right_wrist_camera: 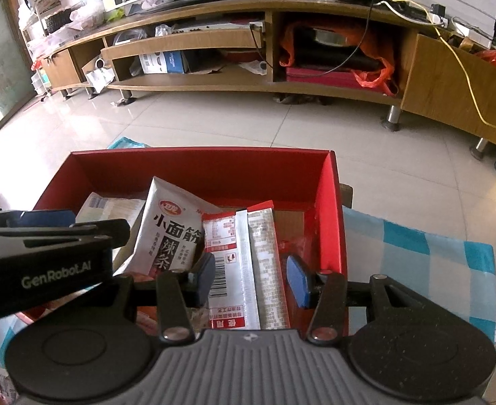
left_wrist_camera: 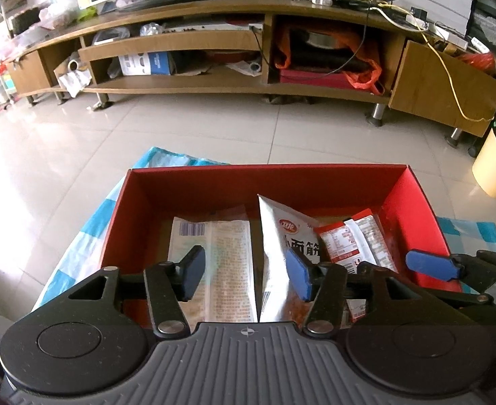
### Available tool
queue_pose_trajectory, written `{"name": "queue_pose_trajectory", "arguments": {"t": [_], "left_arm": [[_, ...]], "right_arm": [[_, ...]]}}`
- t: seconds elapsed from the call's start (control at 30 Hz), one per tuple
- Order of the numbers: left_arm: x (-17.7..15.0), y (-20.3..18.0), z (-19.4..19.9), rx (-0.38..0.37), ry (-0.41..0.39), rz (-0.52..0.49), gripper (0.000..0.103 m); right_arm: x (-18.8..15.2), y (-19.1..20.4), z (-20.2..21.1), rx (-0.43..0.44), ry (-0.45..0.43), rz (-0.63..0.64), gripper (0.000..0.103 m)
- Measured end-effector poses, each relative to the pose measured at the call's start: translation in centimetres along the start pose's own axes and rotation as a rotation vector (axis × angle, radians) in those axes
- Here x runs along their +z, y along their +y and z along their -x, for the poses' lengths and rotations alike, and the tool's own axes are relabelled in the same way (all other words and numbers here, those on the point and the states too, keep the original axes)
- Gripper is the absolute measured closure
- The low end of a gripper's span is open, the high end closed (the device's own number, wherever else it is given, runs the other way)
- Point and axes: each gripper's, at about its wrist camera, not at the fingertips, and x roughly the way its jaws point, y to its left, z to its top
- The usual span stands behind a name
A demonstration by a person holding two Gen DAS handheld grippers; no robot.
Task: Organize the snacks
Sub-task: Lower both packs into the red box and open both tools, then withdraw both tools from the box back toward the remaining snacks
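The left tongs are hanging loose, gripping nothing, over the pale packet in the red box; the right tongs are straddling the red-and-white packet, pads not pressing. Lift out slowly.

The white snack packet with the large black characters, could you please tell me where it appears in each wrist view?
Left wrist view: the white snack packet stands tilted at the middle of the red box, just above the left claw's right-hand blue pad.
Right wrist view: the same packet leans left of centre, beside the red-and-white packet.
Shared landmark: the red box's far wall, with the wooden TV stand behind it.
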Motion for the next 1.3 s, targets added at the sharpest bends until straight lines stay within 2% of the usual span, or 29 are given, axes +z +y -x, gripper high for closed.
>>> {"name": "queue_pose_trajectory", "arguments": {"t": [0.87, 1.3], "left_arm": [[-0.7, 0.3, 3.3, -0.014, -0.054, -0.006, 0.032], [-2.4, 2.4, 5.5, -0.010, -0.055, -0.005, 0.028]], "right_arm": [[-0.6, 1.0, 3.3, -0.004, -0.050, 0.009, 0.055], [-2.0, 2.8, 5.4, 0.020, -0.058, 0.060, 0.055]]}}
